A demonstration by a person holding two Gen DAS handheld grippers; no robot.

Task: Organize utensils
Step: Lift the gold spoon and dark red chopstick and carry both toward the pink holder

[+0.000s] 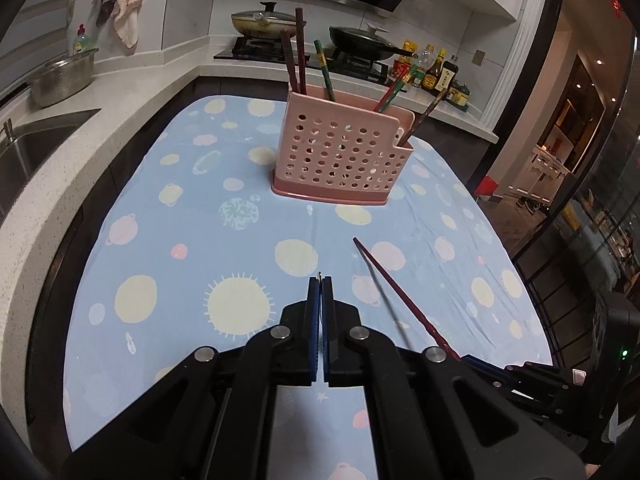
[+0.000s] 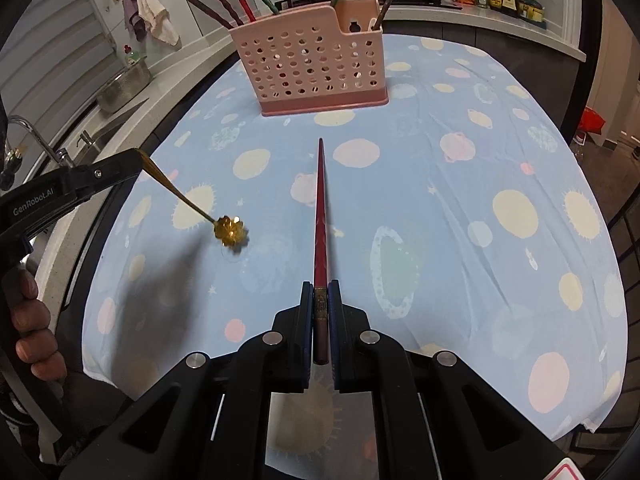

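1. You are working over a worktop (image 2: 460,152) covered with a pale blue cloth (image 1: 180,216) printed with suns and planets; take the pink caddy (image 1: 340,152) standing on it as your landmark.
2. Behind the caddy runs a kitchen counter with a hob, two lidded pans (image 1: 360,42), and a cluster of sauce bottles (image 1: 438,74) to the right of them.
3. Left of the caddy a sink (image 1: 36,148) is set into the counter, with a steel colander (image 1: 62,78) beside it and towels (image 1: 124,0) hanging on the wall above.
4. Your right tongs (image 2: 320,300) are pinching one red chopstick (image 2: 320,208) near its thick end; it points straight at the caddy, its tip short of the base.
5. Your left tongs (image 1: 320,280) are pressed together on the handle of a gold spoon (image 2: 230,230), whose flower-shaped bowl hangs low in front of the caddy and to its left, over the cloth; whether it touches the cloth you cannot tell.
6. Nothing lies on the cloth between the chopstick tip and the caddy.
7. Count: one caddy, one spoon, one chopstick held, and six chopsticks (image 2: 240,0) standing tilted in the caddy in the right wrist view, four at its left end, one mid-right and one in the small right compartment.
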